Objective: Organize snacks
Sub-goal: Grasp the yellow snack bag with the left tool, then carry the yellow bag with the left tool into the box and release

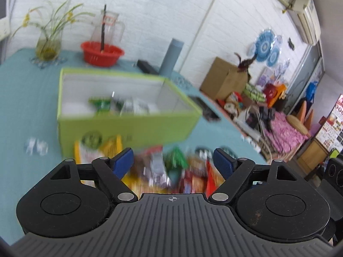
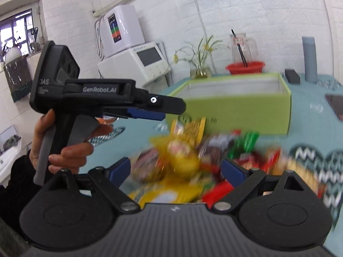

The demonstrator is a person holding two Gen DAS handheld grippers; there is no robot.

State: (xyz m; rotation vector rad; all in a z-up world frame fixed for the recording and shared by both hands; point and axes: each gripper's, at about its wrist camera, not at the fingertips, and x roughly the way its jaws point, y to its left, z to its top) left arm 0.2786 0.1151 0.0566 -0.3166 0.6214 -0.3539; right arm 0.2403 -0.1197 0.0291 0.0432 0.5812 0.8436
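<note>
A lime-green open box (image 1: pixel 120 126) stands on the teal tablecloth and holds several snack packets (image 1: pixel 120 106). In front of it lies a blurred heap of colourful snack packets (image 1: pixel 171 171). My left gripper (image 1: pixel 174 159) hovers over the heap with its blue pads wide apart and nothing pressed between them. In the right wrist view the same box (image 2: pixel 235 111) sits behind the heap (image 2: pixel 193 160). My right gripper (image 2: pixel 175 169) is open above the yellow packets. The left gripper (image 2: pixel 150 109), held by a hand (image 2: pixel 66 154), shows side-on at the left.
A red basket (image 1: pixel 102 53), a glass jug, a vase with a plant (image 1: pixel 48 42) and a grey cylinder (image 1: pixel 171 57) stand behind the box. A black object (image 1: pixel 148 66) lies near the cylinder. Clutter and a cardboard box (image 1: pixel 225 79) lie beyond the table's right edge.
</note>
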